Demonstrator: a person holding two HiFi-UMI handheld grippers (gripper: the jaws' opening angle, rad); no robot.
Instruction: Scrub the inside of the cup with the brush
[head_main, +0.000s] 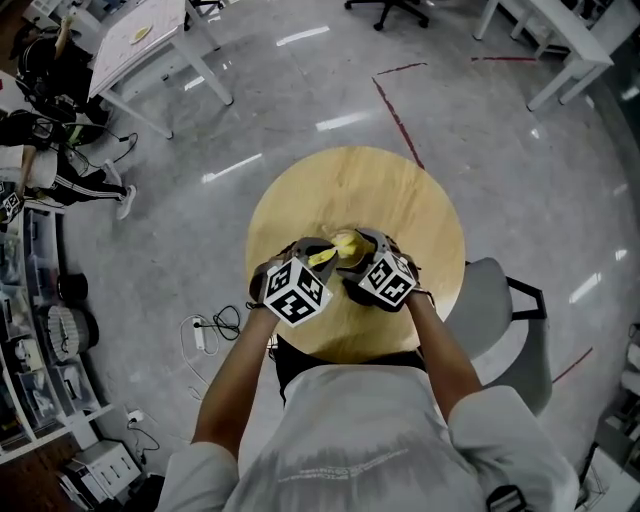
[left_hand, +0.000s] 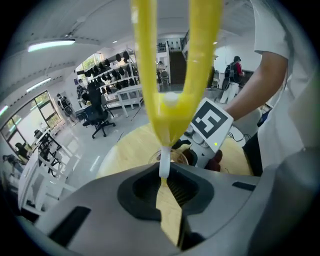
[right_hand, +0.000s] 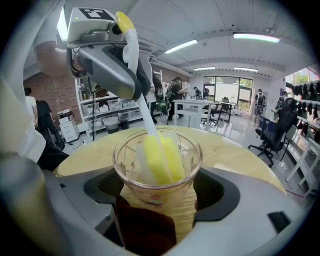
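A clear glass cup (right_hand: 157, 172) stands upright just above the round wooden table (head_main: 350, 185), with my right gripper (right_hand: 159, 197) shut on its lower body. Inside it sits the yellow sponge head of the brush (right_hand: 161, 157), its white stem rising up and to the left. My left gripper (left_hand: 165, 175) is shut on that stem, and the yellow loop handle (left_hand: 172, 65) runs up past its camera. In the head view both grippers meet at the table's near side, the left gripper (head_main: 312, 256) and the right gripper (head_main: 358, 258) either side of the cup (head_main: 346, 246).
A grey chair (head_main: 500, 305) stands right of the table. Cables and a power strip (head_main: 205, 330) lie on the floor at the left. White tables (head_main: 150, 40) and shelving (head_main: 40, 340) lie further off, and red tape lines (head_main: 398, 115) cross the floor.
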